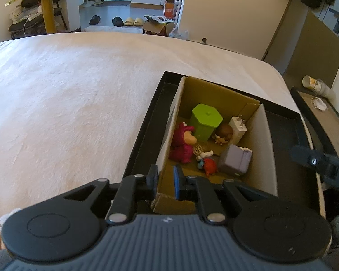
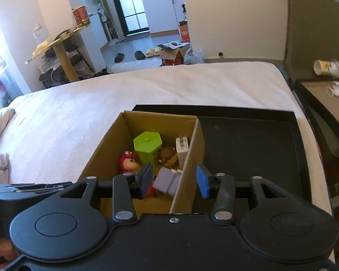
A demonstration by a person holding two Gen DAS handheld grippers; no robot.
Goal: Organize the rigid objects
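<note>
Left wrist view: left gripper (image 1: 166, 181) sits at the near-left corner of the cardboard box (image 1: 263, 140); jaws nearly closed, and the box's left wall (image 1: 169, 135) seems to run up between the pads, so it looks clamped on that wall, prob. steadying the box. Box stands inside a black tray (image 1: 144, 131) on the pale bedcover (image 1: 67, 101). Inside the box: green hexagonal container (image 1: 205, 122) at the back; white charger plug (image 1: 238, 126) in the far-right corner; brown-haired figurine (image 1: 223, 133) just beside it; pink plush figure (image 1: 183, 142) against the left wall; small red toy (image 1: 209, 166) and grey block (image 1: 236, 159) nearer the camera. Part of the other tool shows at the right edge.

Right wrist view: right gripper (image 2: 175, 181) hangs above the box's right wall (image 2: 187, 171); jaws part-open w/ nothing pressed between the pads; one pad over the box interior, the other over the bare tray floor (image 2: 248, 149). Grey block (image 2: 167, 181) lies just below the left pad (image 2: 147, 178), untouched.

Judgement: items look already dropped in; step in hand is prob. release and pull-away. No loose item shows on the bed, so next move needs a fresh target found, or the box squared up in the tray w/o tipping it.
</note>
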